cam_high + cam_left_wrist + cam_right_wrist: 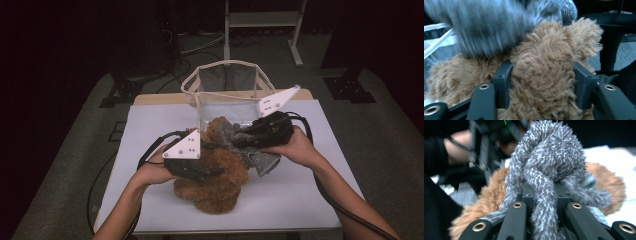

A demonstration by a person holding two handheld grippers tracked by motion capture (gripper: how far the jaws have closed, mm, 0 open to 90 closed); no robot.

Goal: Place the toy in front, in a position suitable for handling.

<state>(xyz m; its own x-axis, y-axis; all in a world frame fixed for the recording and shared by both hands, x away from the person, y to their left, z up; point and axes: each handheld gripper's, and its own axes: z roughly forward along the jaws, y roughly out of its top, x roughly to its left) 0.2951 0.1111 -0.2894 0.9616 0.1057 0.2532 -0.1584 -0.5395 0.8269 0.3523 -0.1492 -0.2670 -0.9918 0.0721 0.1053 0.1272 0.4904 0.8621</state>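
The brown plush (215, 180), at lower centre, sits clamped in the left gripper (541, 82); the right gripper (545, 195) pinches the grey plush (549, 165).

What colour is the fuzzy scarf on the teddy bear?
Grey, flecked with white. The scarf shows best in the right gripper view, knotted against the brown teddy bear.

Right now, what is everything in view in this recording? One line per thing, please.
brown plush toy: one, brown fluffy, on the white table, left hand-held gripper's jaws around a fold of it.
grey scarf: one, grey fluffy, knotted, on top of the plush toy, clamped in the right hand-held gripper.
tote bag: one, cream with grey inside, standing open at the table's far edge.
table: one, white top.
metal frame: one, pale, on the floor behind the table.
left hand-held gripper: one, black.
right hand-held gripper: one, black.
forearms: two, entering from the bottom.
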